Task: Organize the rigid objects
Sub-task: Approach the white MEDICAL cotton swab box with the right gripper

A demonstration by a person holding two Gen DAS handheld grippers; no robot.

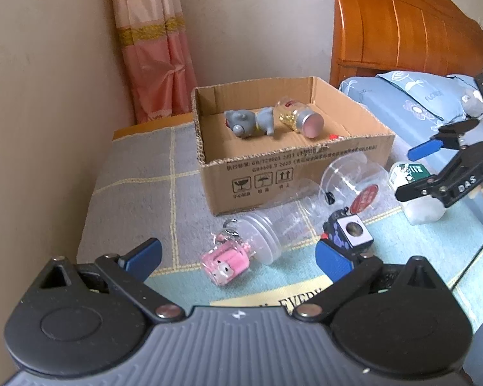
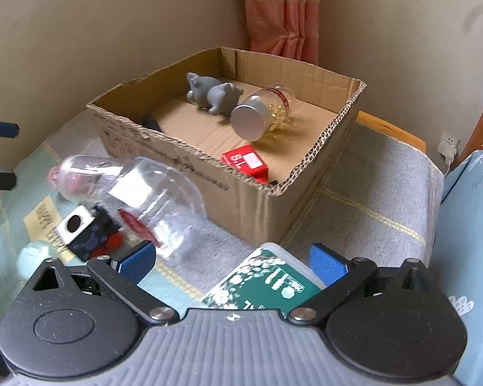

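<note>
Left claw (image 1: pixel 238 259) wide open, empty, near pink keychain (image 1: pixel 227 265). Right claw (image 2: pixel 232 262) spread wide around green-labelled tub (image 2: pixel 267 281), not gripping. Cardboard box (image 2: pixel 241 189) beyond.

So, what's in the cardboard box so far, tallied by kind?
Grey animal toy: 1
Glass jar with metal lid: 1
Red carton: 1
Total: 3 in the cardboard box, plus one dark thing too hidden to identify.

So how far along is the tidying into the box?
Done: grey toy, jar and red packet lie in the cardboard box. In hand: nothing; right gripper is open around the green-labelled tub. Left: clear bottle, pink keychain, cube.
</note>
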